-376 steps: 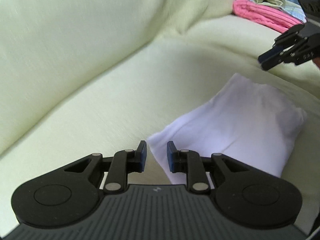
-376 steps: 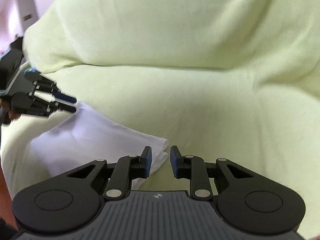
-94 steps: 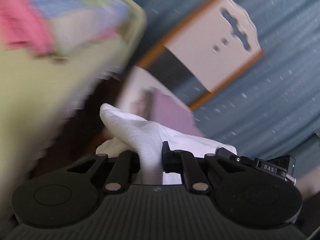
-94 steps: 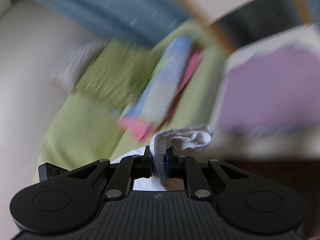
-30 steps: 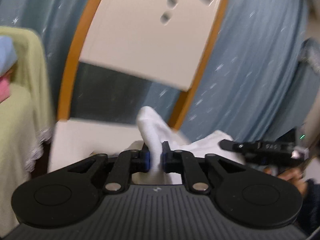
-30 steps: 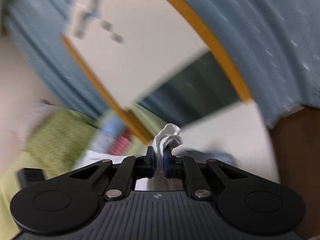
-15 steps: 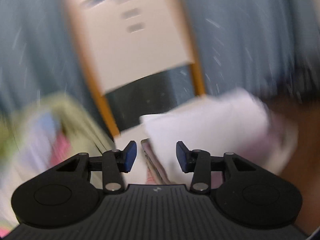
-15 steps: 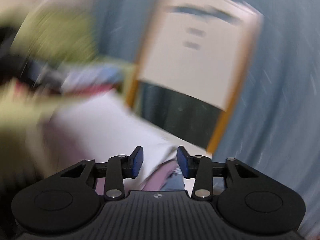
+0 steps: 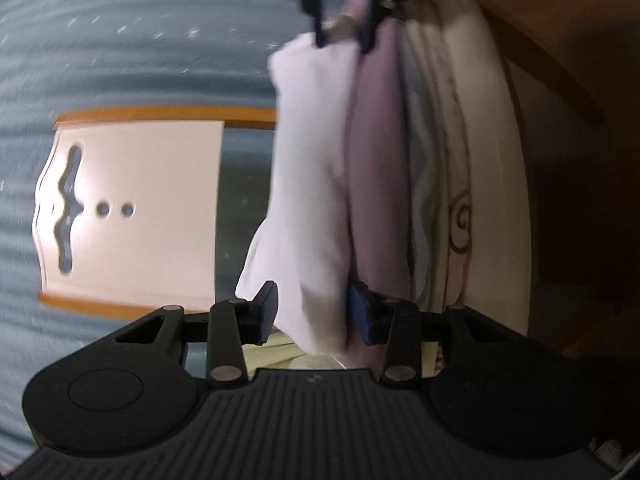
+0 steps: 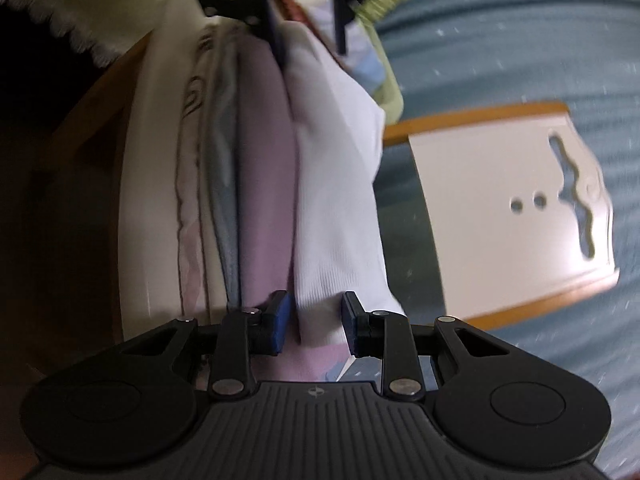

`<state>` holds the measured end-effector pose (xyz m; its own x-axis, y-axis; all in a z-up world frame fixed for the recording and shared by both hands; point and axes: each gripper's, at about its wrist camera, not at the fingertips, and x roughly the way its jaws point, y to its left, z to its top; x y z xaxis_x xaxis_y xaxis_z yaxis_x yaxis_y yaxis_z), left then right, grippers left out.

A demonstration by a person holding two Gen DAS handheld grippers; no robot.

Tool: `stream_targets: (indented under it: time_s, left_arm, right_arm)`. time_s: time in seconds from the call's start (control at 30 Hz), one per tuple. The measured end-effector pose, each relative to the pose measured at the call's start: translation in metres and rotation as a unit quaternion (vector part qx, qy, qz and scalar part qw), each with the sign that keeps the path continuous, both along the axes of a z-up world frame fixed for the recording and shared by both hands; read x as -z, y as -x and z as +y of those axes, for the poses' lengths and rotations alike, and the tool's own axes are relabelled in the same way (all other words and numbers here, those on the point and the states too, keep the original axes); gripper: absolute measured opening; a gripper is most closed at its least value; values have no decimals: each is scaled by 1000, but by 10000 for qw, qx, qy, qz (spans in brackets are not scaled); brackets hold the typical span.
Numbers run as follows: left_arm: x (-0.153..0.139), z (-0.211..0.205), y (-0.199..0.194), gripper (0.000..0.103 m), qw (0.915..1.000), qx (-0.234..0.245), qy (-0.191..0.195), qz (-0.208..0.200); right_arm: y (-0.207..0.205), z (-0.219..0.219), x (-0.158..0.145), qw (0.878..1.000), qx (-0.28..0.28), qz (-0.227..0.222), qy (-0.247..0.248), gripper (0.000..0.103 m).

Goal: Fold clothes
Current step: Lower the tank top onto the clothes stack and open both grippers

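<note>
Left tool, right tool spread around white garment.

- The place looked like a home, most likely a bedroom or living room.
- A blue curtain with small pale flecks hung in folds across the background.
- A chair with a white backrest, cut-out holes and an orange wooden frame stood against it.
- Folded clothes in white, mauve and pale blue were stacked on the white seat.
- A yellow-green cover with white lace trim draped nearby furniture.
</note>
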<state>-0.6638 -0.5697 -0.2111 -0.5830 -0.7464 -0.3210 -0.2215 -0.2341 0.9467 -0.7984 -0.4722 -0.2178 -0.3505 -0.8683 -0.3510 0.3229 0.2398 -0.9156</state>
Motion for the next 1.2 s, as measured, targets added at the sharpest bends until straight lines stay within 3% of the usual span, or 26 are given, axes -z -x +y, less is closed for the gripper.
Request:
stream_targets:
  time_s: [0.13,0.17,0.27,0.3,0.57,0.77,0.87,0.93,0.97,1.0,1.07,1.13,1.2]
  left_arm:
    - [15,-4,2,24,9979,220,489,-368]
    - [18,-6,3,17,9974,240,549,-407]
    - [16,-11,2,13,9970,253,646,-348]
    - [13,-10,3,12,9976,252,577,-298]
    - [-30,3,7,10,9989,259,-375,104]
    - [-9,6,8,11,9990,277,-319,-149]
    - [-14,6,6,12,9986,300,-416,-123]
    - [-27,4,0,13,9972,253,-700,-111]
    - [-36,3,-3,15,9955,159,-933,-32]
    - [-46,2,-3,15,9923,24,-1230,128]
    - [-69,-2,-3,15,9809,-243,-1863,502]
    - [-95,-7,7,15,9589,-428,-2548,1169]
    - [-108,-12,23,16,9395,-518,-2864,1809]
  right_arm:
    - [4,-10,8,9997,66,194,141,25]
    - [6,-11,9,9995,90,240,159,22]
    - [13,-10,8,9995,61,219,233,4]
    - [15,-9,4,9995,38,138,275,0]
    - [33,23,-28,9989,39,-196,427,0]
    - [8,1,-20,9997,47,-241,-54,0]
    - [2,0,-15,9992,66,-312,-253,5]
    - [1,6,-26,9976,51,-611,-336,6]
    - [2,9,-36,9952,66,-911,-346,12]
    - [5,12,-48,9914,108,-1257,-349,17]
    - [13,14,-74,9784,192,-2053,-162,17]
    - [23,3,-96,9581,330,-2840,180,17]
    - [35,-13,-108,9325,475,-3547,480,17]
